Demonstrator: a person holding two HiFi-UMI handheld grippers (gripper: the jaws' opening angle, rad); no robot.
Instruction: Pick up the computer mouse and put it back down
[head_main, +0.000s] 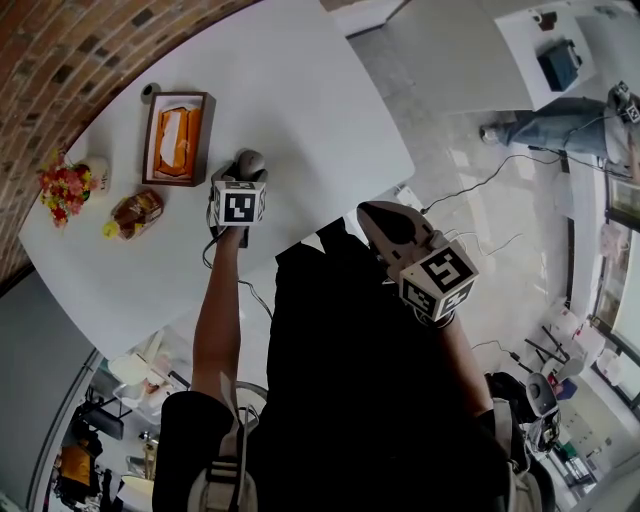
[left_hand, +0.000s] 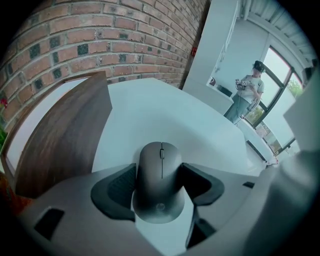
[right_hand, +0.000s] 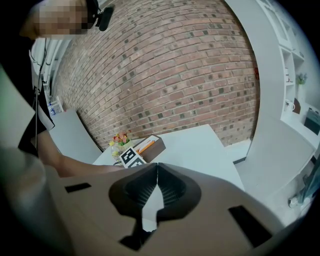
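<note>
A dark grey computer mouse (left_hand: 160, 180) sits between the two pads of my left gripper (left_hand: 159, 172), its scroll wheel pointing away from me. Both pads press on its sides, so the gripper is shut on it. From the head view the mouse (head_main: 250, 162) shows just beyond the left gripper (head_main: 246, 172), over the white table (head_main: 300, 90). Whether it rests on the tabletop I cannot tell. My right gripper (head_main: 372, 215) hangs off the table's near edge, in front of my body. Its jaws (right_hand: 157, 167) are shut, tips touching, with nothing between them.
A wooden box (head_main: 177, 138) with orange contents lies left of the mouse and fills the left of the left gripper view (left_hand: 65, 135). Flowers (head_main: 65, 188), a wrapped snack (head_main: 135, 213) and a small cup (head_main: 150, 92) lie further left. A brick wall (left_hand: 100, 45) stands behind.
</note>
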